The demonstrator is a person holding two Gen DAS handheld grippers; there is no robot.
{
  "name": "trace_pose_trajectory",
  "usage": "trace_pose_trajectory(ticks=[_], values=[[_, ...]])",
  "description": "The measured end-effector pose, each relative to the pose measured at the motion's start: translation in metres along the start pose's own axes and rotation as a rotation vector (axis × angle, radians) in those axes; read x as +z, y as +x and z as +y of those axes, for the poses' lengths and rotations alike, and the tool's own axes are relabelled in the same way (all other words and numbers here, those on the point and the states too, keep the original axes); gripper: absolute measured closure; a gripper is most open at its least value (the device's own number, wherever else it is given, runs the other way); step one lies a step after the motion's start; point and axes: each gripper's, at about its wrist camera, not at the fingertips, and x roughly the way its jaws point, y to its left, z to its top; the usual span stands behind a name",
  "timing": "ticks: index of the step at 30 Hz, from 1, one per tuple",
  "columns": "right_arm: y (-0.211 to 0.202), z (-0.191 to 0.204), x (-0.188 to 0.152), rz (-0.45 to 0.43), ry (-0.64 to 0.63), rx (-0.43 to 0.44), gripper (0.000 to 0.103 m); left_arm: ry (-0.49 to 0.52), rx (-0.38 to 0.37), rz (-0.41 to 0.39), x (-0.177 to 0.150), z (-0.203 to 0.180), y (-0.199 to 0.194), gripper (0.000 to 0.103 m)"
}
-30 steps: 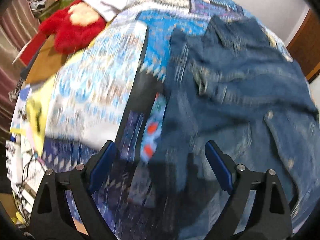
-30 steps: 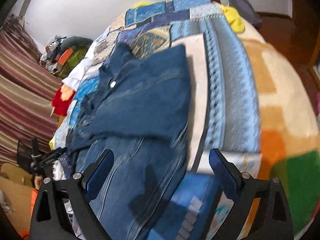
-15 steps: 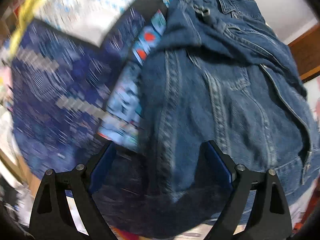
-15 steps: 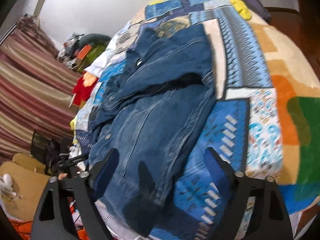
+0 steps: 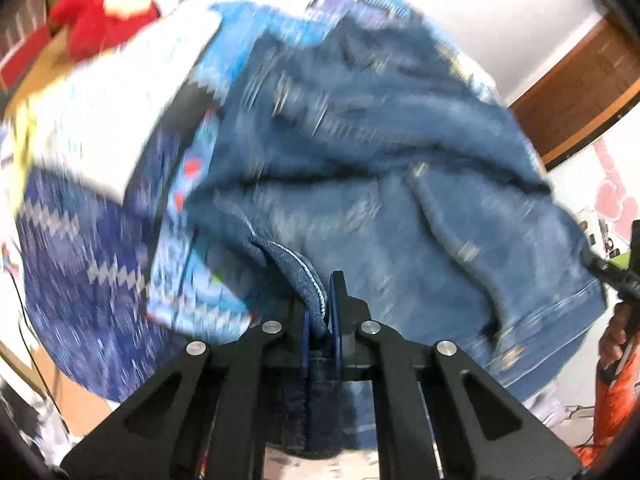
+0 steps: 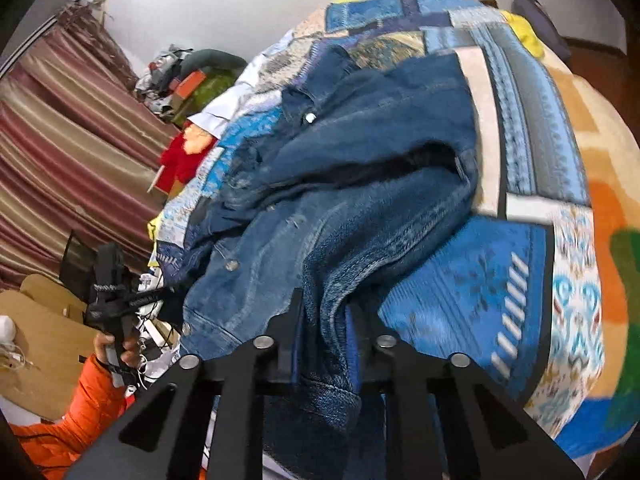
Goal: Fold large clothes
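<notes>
garment: denim jacket [image 6: 360, 200], partly doubled over, lying on the patchwork quilt [image 6: 480, 280]; its hem end hangs over the quilt's near edge.
landmark: the jacket; all places given from it.
left gripper [image 5: 320, 312]: at the jacket's near hem, left corner. Jaws have just closed and now pinch a bunched fold of denim; cloth shows between the blue pads.
right gripper [image 6: 320, 320]: at the jacket's near hem, other corner. Jaws have just closed, clenched on a thick wad of hem; denim spills out both sides.
hands: a hand [image 6: 116, 344] in an orange sleeve [image 6: 72, 412] holds the left tool, seen left of the jacket in the right wrist view.
beyond jacket: red plush toy [image 6: 182, 156] well off its far left side, near striped curtain [image 6: 60, 140].
step (judged): both hem corners taken, ready to lift and carry hem toward the collar.
handling (judged): heavy for clothing, thick, fairly stiff; seams and double layers resist creasing. Not slippery, not fragile. Buttons [image 6: 310, 118] add lumps.
where to hold (judged): hem band corners, on the stitched edge, biting deep; a shallow pinch on a single layer may drag out under the weight.
risk (judged): the loosely folded upper half may shift when the hem is pulled.
blur: left view smeared, details uncertain.
</notes>
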Motion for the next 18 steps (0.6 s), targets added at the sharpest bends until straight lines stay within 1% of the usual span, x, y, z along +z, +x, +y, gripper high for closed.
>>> trace_pose_trajectory(ticks=[2,4,7,9,12,14,16,17,18], values=[[-0.004,0.004,0.010,-0.035,-0.013,0.017,0.091,0.007,-0.020,-0.045,0.021,-0.009,-0.015,0.095],[-0.008,0.011,0.024,-0.064,-0.047,0.029,0.092,-0.002,-0.057,-0.092,0.046,-0.016,-0.028,0.095],[-0.013,0.017,0.050,-0.103,-0.086,0.043,0.093,-0.039,-0.115,-0.146,0.090,-0.006,-0.042,0.095],[-0.014,0.018,0.070,-0.134,-0.104,0.028,0.094,-0.076,-0.135,-0.174,0.115,0.001,-0.041,0.095],[-0.007,0.016,0.100,-0.166,-0.130,-0.015,0.094,-0.119,-0.089,-0.213,0.153,0.014,-0.030,0.095],[0.002,0.004,0.125,-0.184,-0.102,-0.040,0.094,-0.168,-0.045,-0.221,0.178,0.028,-0.011,0.096],[0.016,-0.016,0.153,-0.195,-0.057,-0.075,0.094,-0.200,0.023,-0.222,0.195,0.042,0.010,0.096],[0.023,-0.026,0.162,-0.197,-0.035,-0.093,0.094,-0.211,0.077,-0.220,0.204,0.051,0.028,0.097],[0.034,-0.037,0.173,-0.192,-0.008,-0.116,0.094,-0.218,0.106,-0.212,0.208,0.058,0.041,0.097]])
